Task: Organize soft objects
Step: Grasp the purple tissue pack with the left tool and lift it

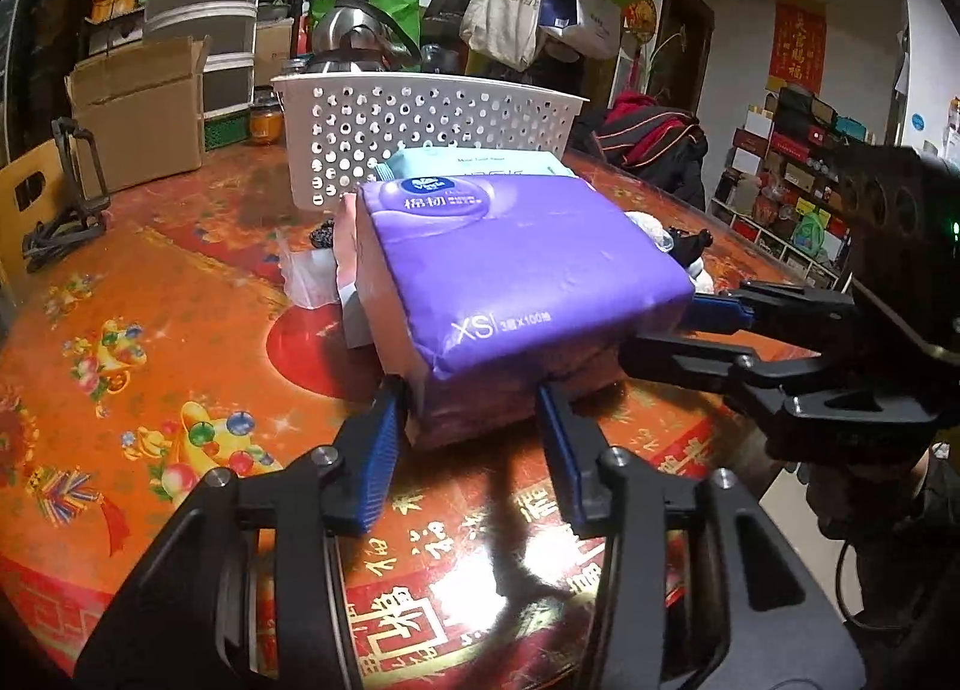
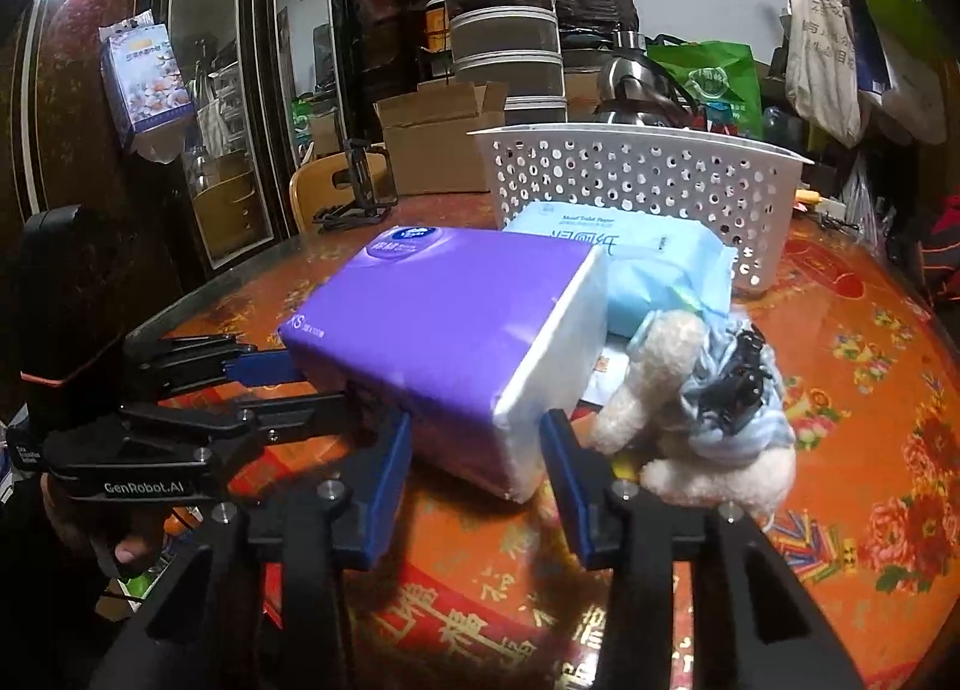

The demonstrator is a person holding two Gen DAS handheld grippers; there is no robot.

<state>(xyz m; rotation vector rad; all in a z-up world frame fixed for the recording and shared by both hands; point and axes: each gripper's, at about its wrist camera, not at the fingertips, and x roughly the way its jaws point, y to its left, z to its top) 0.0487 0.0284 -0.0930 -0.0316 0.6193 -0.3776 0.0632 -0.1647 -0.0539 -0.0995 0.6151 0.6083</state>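
A purple tissue pack [image 1: 516, 276] lies on the table, also in the right wrist view [image 2: 444, 330]. My left gripper [image 1: 471, 420] straddles its near corner, jaws touching both sides. My right gripper [image 2: 477, 450] straddles its white end, also closed against it; it shows in the left wrist view [image 1: 684, 333] at the pack's right side. A light blue wipes pack [image 2: 648, 264] lies behind. A cream plush toy [image 2: 702, 414] in blue clothes lies to the right. A white perforated basket [image 1: 420, 138] stands behind.
The round table has a red-orange patterned cover [image 1: 150, 330]. A cardboard box [image 1: 144, 114] and a black stand [image 1: 72, 192] sit at the back left. A steel kettle [image 1: 354, 36] stands behind the basket. A white plastic bag [image 1: 306, 276] lies left of the pack.
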